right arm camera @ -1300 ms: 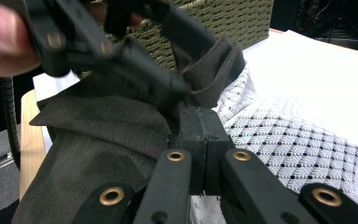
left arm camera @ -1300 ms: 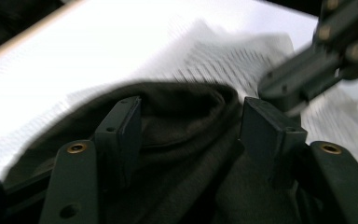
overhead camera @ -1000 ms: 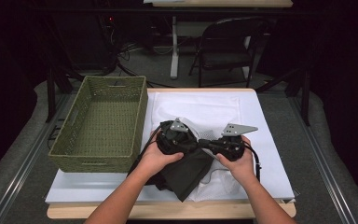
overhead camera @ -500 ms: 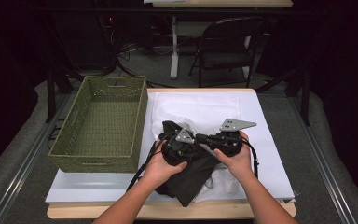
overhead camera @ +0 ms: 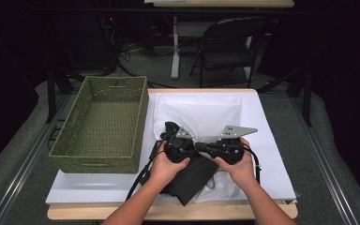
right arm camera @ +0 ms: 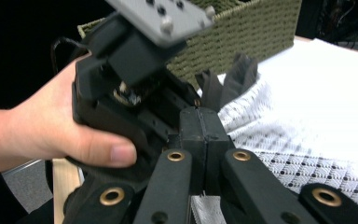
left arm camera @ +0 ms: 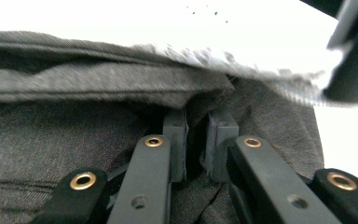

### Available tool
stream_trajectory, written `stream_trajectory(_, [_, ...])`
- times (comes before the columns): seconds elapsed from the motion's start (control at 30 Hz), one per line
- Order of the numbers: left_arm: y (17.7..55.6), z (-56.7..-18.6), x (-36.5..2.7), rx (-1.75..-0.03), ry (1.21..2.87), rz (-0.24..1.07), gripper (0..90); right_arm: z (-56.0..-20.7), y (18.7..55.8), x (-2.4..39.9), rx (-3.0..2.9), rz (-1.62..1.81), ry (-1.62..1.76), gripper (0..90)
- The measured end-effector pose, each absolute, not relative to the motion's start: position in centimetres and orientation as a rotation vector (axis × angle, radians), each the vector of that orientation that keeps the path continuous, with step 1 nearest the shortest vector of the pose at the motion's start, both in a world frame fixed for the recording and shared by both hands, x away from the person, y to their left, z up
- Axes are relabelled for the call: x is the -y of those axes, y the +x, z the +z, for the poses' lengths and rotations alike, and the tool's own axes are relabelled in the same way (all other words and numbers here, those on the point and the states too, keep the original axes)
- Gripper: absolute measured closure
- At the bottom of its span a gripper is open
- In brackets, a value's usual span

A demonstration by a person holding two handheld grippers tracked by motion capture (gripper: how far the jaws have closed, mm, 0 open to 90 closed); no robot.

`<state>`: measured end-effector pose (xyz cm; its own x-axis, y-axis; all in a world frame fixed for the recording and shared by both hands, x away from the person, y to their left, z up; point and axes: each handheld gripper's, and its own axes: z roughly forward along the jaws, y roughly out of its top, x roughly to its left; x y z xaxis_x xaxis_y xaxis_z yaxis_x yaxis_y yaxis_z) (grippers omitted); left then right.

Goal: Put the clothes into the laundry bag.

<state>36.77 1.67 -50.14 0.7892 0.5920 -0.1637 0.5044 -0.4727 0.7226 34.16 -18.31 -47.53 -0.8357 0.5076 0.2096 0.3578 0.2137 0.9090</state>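
Two grippers meet over dark cloth on a white-covered table.

High view: the table (overhead camera: 272, 140) carries a green woven basket (overhead camera: 104, 123) at its left; a chair (overhead camera: 225, 44) stands in the dim room behind. The left gripper (overhead camera: 178, 146) has sunk onto the dark garment (overhead camera: 194, 178) since the earlier frame. Left gripper view: its jaws, just closing, pinch a fold of the garment (left arm camera: 98, 93), beside white mesh fabric (left arm camera: 270, 74). Right gripper view: the right gripper (right arm camera: 204, 128) is pressed together, and white mesh (right arm camera: 307, 154) lies beneath.
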Motion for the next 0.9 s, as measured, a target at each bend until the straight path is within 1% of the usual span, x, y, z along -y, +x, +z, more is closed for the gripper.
stream_trajectory(0.07, [36.7, -49.8, -1.8, -0.803, 2.162, 0.136, 78.4, -47.9, 34.3, 18.6, -2.337, 1.673, 0.853, 90.0])
stream_trajectory(0.13, [36.3, -49.1, -2.1, -0.777, 2.159, 0.138, 74.2, -48.1, 34.5, 19.0, -2.324, 1.678, 0.872, 90.0])
stream_trajectory(0.2, [36.0, -48.4, -2.4, -0.772, 2.159, 0.135, 66.7, -48.2, 34.6, 19.4, -2.321, 1.669, 0.879, 90.0])
stream_trajectory(0.23, [36.0, -48.4, -2.4, -0.772, 2.159, 0.135, 63.7, -48.2, 34.6, 19.4, -2.321, 1.669, 0.879, 90.0])
stream_trajectory(0.27, [35.6, -47.5, -3.0, -0.756, 2.149, 0.135, 62.2, -48.2, 34.7, 19.6, -2.316, 1.668, 0.886, 90.0])
stream_trajectory(0.4, [35.5, -45.5, -4.8, -0.757, 2.135, 0.194, 55.4, -48.2, 34.7, 19.8, -2.314, 1.66, 0.886, 90.0])
stream_trajectory(0.5, [36.1, -44.5, -6.3, -0.806, 2.11, 0.266, 52.5, -48.1, 34.7, 19.8, -2.313, 1.659, 0.882, 90.0])
stream_trajectory(0.67, [38.0, -44.0, -8.1, -0.88, 2.088, 0.347, 48.3, -48.1, 34.6, 19.8, -2.316, 1.652, 0.879, 90.0])
stream_trajectory(0.9, [40.5, -45.1, -7.9, -0.947, 2.113, 0.354, 43.5, -48.0, 34.5, 19.9, -2.308, 1.665, 0.882, 90.0])
